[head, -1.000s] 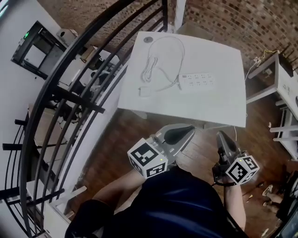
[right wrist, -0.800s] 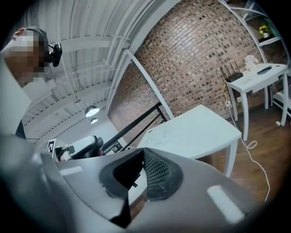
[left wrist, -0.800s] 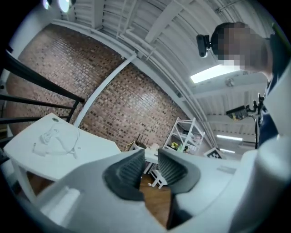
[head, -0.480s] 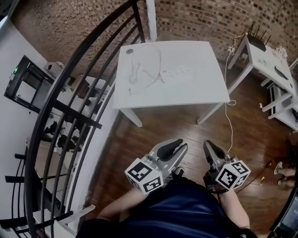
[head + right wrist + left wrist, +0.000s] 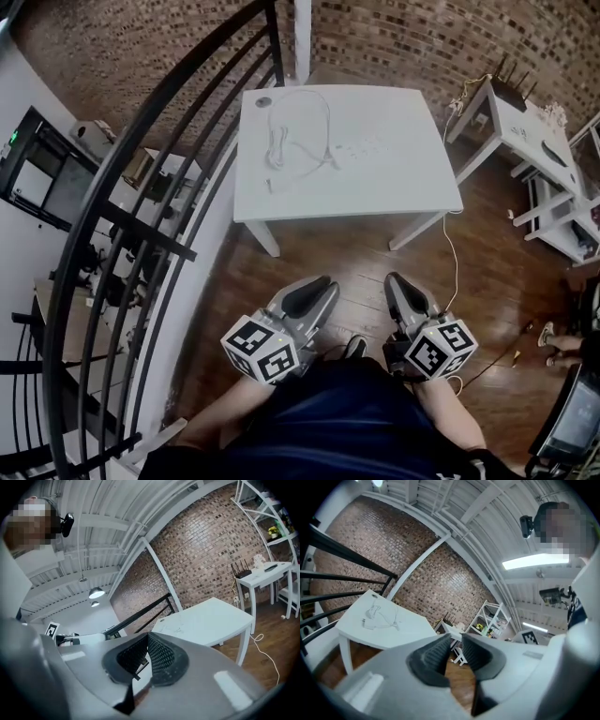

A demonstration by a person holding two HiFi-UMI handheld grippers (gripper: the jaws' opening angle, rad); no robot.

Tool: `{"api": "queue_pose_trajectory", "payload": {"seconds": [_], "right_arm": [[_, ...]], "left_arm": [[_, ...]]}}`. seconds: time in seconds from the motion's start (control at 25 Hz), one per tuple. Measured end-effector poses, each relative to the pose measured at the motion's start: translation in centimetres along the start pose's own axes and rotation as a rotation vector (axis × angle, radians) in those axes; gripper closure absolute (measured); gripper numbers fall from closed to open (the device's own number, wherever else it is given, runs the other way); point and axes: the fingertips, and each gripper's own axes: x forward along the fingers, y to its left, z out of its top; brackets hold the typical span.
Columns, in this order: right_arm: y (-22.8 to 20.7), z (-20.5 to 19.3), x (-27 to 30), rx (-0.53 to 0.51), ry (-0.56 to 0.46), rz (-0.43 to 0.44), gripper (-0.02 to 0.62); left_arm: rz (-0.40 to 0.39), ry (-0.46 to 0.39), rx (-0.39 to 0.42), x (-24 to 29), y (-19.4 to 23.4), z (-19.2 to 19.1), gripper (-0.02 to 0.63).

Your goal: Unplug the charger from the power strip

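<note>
Your left hand-held gripper [image 5: 317, 284] is a narrow crack apart and closing, nothing between the pads. Your right hand-held gripper [image 5: 395, 281] is fully closed and empty. Both sit over the floor [image 5: 309, 248], well short of the tabletop [image 5: 412, 192]. The power strip [image 5: 367, 147] lies mid-tabletop, with the charger [image 5: 272, 185] and cable [image 5: 281, 131] to its left.

White flat rectangular plastic power strip [image 5: 364, 145], lying flat on far white table [image 5: 398, 192], near mid-top, long side running left to right, faint against surface. Small white square charger block [image 5: 272, 185] flat near table's left edge, left of strip, apart from it. Thin white cable [image 5: 325, 122] bunched beside block, looping far, returning to strip's left end. Plugged or not: cannot tell.
</note>
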Motion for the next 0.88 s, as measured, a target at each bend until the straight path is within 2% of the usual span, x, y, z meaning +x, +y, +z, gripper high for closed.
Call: {"api": "queue_pose_trajectory", "payload": {"seconds": [0.12,0.36,0.64,0.88], "right_arm": [[0.5,0.0,0.7,-0.004,0.008,0.001,0.584],[0.4,0.7,1.6,0.001,-0.019,0.002,0.584],[-0.1,2.0,1.0,-0.033,-0.055,0.02,0.584],[-2.8,2.7,-0.9,-0.046,-0.06,0.037,0.584]], "left_arm": [[0.018,0.012,-0.013,-0.5,1.1,0.2,0.528],[0.017,0.032,0.021,0.2,1.8,1.3,0.528],[0.009,0.042,0.083,1.8,0.6,1.6,0.531],[0.041,0.046,0.112,4.0,-1.1,0.1,0.531]]}}
